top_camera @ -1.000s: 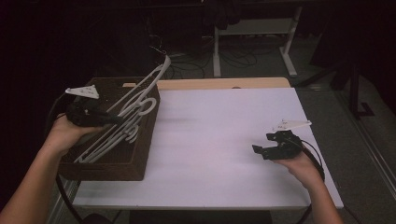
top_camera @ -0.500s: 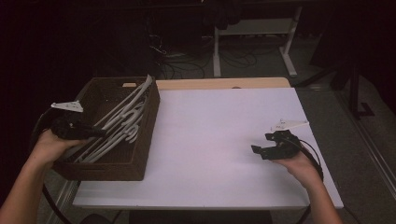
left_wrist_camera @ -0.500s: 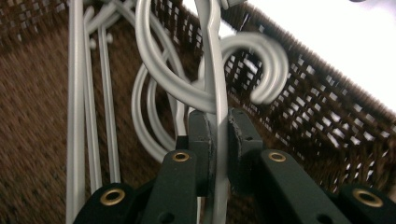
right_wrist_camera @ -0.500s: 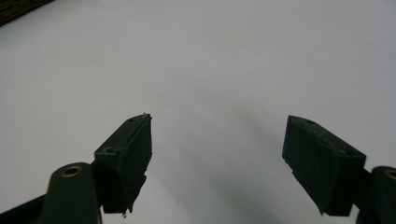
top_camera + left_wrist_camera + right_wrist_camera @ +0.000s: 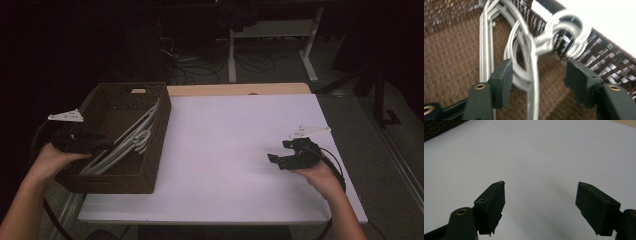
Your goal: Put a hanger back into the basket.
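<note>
Bundle of white plastic hangers (image 5: 127,142) lies slanted in the brown wicker basket (image 5: 112,182) at the table's left edge, hooks against its right wall. Left gripper (image 5: 537,82) just let its jaws spread, hangers loose between them. Right gripper (image 5: 285,156) gapes over bare white tabletop (image 5: 225,150), loads of room there.

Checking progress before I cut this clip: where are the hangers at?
Done: the white plastic hangers lie in the brown woven basket. In hand: the left gripper, jaws just opened, hangers between them unclamped. Left: pulling that gripper clear. The right gripper hangs open over the white table.
</note>
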Action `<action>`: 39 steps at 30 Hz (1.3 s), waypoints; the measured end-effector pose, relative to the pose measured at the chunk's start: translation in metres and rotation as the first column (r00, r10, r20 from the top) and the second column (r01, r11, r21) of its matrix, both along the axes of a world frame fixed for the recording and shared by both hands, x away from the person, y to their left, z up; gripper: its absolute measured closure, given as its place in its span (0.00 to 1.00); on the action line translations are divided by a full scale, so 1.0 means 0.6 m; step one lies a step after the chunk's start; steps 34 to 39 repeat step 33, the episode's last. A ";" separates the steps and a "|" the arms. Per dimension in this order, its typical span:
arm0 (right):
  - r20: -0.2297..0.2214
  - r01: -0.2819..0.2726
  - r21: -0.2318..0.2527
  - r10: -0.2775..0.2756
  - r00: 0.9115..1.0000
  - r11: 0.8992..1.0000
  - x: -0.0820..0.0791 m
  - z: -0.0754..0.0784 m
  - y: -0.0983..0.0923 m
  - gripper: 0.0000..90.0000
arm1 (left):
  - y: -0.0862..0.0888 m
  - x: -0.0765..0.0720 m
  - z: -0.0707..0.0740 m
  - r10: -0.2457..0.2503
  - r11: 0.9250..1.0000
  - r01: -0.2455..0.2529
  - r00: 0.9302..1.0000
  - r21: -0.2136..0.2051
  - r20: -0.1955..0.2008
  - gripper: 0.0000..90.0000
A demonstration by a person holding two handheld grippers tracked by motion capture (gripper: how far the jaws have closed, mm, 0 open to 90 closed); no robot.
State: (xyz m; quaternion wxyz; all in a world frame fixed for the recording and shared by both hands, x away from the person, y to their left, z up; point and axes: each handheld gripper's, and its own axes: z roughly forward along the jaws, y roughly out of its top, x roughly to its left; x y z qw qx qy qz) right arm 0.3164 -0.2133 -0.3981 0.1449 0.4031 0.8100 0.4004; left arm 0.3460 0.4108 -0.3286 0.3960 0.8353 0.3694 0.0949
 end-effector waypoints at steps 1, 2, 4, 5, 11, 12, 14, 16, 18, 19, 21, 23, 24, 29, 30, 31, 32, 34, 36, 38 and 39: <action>0.007 -0.004 0.005 0.004 1.000 1.000 -0.001 0.005 0.001 0.25 | -0.004 -0.001 0.003 -0.005 1.000 0.005 1.000 -0.010 0.008 0.37; 0.011 -0.006 0.010 0.006 1.000 1.000 -0.001 0.008 0.001 0.25 | -0.012 -0.004 0.008 -0.016 0.999 0.016 1.000 -0.030 0.022 0.36; 0.019 -0.017 0.030 0.016 1.000 0.999 -0.002 0.018 0.002 0.24 | -0.027 -0.007 0.015 -0.031 0.997 0.034 0.998 -0.068 0.045 0.33; 0.023 -0.021 0.036 0.020 1.000 0.999 -0.003 0.022 0.004 0.23 | -0.035 -0.009 0.018 -0.037 0.995 0.042 0.998 -0.088 0.057 0.32; 0.061 -0.056 0.049 0.053 0.997 0.997 -0.014 0.050 0.012 0.16 | -0.089 -0.013 0.025 -0.069 0.984 0.084 0.992 -0.155 0.103 0.24; 0.067 -0.060 0.057 0.056 0.996 0.997 -0.016 0.055 0.014 0.16 | -0.098 -0.014 0.025 -0.074 0.982 0.092 0.991 -0.164 0.108 0.22; 0.080 -0.067 0.069 0.062 0.995 0.995 -0.020 0.064 0.016 0.15 | -0.118 -0.015 0.025 -0.090 0.979 0.109 0.989 -0.174 0.115 0.19; 0.091 -0.079 0.081 0.072 0.993 0.994 -0.024 0.072 0.018 0.14 | -0.137 -0.018 0.023 -0.112 0.975 0.133 0.986 -0.179 0.120 0.16; 0.103 -0.083 0.095 0.073 0.992 0.992 -0.026 0.079 0.018 0.11 | -0.156 -0.020 0.021 -0.123 0.975 0.144 0.984 -0.169 0.130 0.13; 0.106 -0.083 0.101 0.072 0.992 0.991 -0.027 0.082 0.019 0.09 | -0.162 -0.020 0.020 -0.125 0.976 0.146 0.983 -0.164 0.131 0.10; 0.117 -0.084 0.105 0.072 0.991 0.991 -0.028 0.087 0.019 0.08 | -0.179 -0.022 0.016 -0.137 0.975 0.158 0.981 -0.157 0.138 0.06; 0.123 -0.098 0.108 0.084 0.989 0.989 -0.028 0.091 0.021 0.04 | -0.192 -0.024 0.012 -0.157 0.972 0.178 0.978 -0.152 0.140 0.03; 0.121 -0.103 0.109 0.089 0.989 0.989 -0.029 0.092 0.022 0.03 | -0.197 -0.025 0.010 -0.162 0.971 0.184 0.976 -0.152 0.145 0.02; 0.136 -0.125 0.100 0.111 0.985 0.987 -0.031 0.099 0.029 0.01 | -0.215 -0.029 -0.002 -0.202 0.963 0.222 0.970 -0.155 0.136 0.00; 0.138 -0.126 0.098 0.112 0.984 0.987 -0.031 0.099 0.029 0.01 | -0.216 -0.029 -0.004 -0.203 0.962 0.223 0.970 -0.156 0.136 0.00; 0.139 -0.126 0.098 0.112 0.984 0.987 -0.031 0.100 0.030 0.01 | -0.217 -0.029 -0.005 -0.200 0.962 0.220 0.971 -0.160 0.134 0.00; 0.139 -0.127 0.100 0.112 0.984 0.987 -0.031 0.100 0.030 0.01 | -0.217 -0.028 -0.006 -0.200 0.962 0.220 0.971 -0.162 0.134 0.00; 0.141 -0.127 0.100 0.113 0.984 0.987 -0.031 0.100 0.030 0.01 | -0.217 -0.028 -0.007 -0.199 0.962 0.220 0.971 -0.163 0.135 0.00; 0.141 -0.127 0.100 0.113 0.984 0.987 -0.031 0.100 0.030 0.01 | -0.217 -0.028 -0.007 -0.199 0.962 0.220 0.971 -0.163 0.135 0.00; 0.141 -0.127 0.100 0.113 0.984 0.987 -0.031 0.100 0.030 0.01 | -0.217 -0.028 -0.007 -0.199 0.962 0.220 0.971 -0.163 0.135 0.00; 0.141 -0.127 0.100 0.113 0.984 0.987 -0.031 0.100 0.030 0.01 | -0.217 -0.028 -0.007 -0.199 0.962 0.220 0.971 -0.163 0.135 0.00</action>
